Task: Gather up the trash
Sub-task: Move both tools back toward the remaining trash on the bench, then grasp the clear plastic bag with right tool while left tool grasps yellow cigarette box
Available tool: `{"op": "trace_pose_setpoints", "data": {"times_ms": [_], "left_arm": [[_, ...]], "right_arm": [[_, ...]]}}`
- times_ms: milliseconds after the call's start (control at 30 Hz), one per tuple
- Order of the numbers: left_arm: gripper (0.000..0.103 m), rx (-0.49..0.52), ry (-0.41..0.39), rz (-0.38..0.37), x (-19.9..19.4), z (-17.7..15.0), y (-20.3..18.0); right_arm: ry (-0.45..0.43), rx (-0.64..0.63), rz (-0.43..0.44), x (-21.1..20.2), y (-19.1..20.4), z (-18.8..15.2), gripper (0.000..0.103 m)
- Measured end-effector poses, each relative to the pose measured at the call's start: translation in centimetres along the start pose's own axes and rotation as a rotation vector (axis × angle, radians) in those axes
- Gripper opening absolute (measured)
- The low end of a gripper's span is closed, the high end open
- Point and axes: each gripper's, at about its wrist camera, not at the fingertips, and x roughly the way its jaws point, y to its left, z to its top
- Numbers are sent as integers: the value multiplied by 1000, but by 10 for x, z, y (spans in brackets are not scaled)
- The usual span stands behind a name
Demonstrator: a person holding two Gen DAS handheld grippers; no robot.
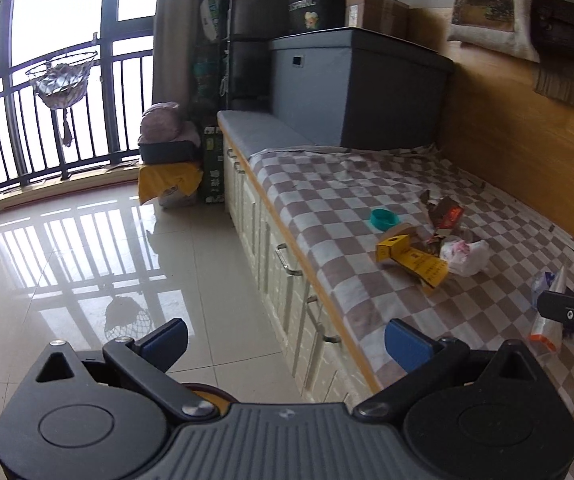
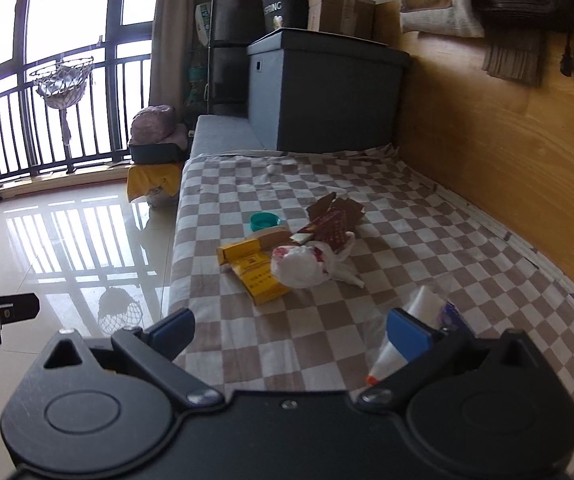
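Trash lies in a heap on the checkered bed cover (image 2: 387, 240): a yellow carton (image 2: 261, 274) (image 1: 415, 258), a crumpled white plastic bag (image 2: 301, 266) (image 1: 467, 254), a torn red-brown box (image 2: 333, 220) (image 1: 445, 210) and a teal lid (image 2: 263, 221) (image 1: 385, 218). A white tube with an orange end (image 2: 403, 340) (image 1: 547, 320) lies nearer, by the right gripper's right finger. My right gripper (image 2: 289, 332) is open above the cover, short of the heap. My left gripper (image 1: 287, 340) is open over the bed's edge and the floor. Neither holds anything.
A grey storage box (image 2: 327, 92) with a round tin and a cardboard box on top stands at the bed's far end. A wooden wall panel (image 2: 507, 160) runs along the right. Glossy tiled floor (image 1: 87, 260) stretches left to a railed window; white drawers (image 1: 287, 280) front the bed.
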Motion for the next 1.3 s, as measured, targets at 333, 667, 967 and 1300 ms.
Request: {"op": "trace_pose_setpoints", "data": {"times_ms": [333,667,967,1300], "left_arm": [[103,77,-4,-89,28,5,-73],[103,143,16,-107,63,0,-121],[103,82,12,-138,115,-8,-131],[103,72,-38,-128,163,6,-127]], "right_arm": [[7,76,-80,4,-61,-19,103],[46,169,-139,24,-109,-44,103],[31,203,-162,45,-123,-60,103],[-9,330,-35,61,-124,-52,103]]}}
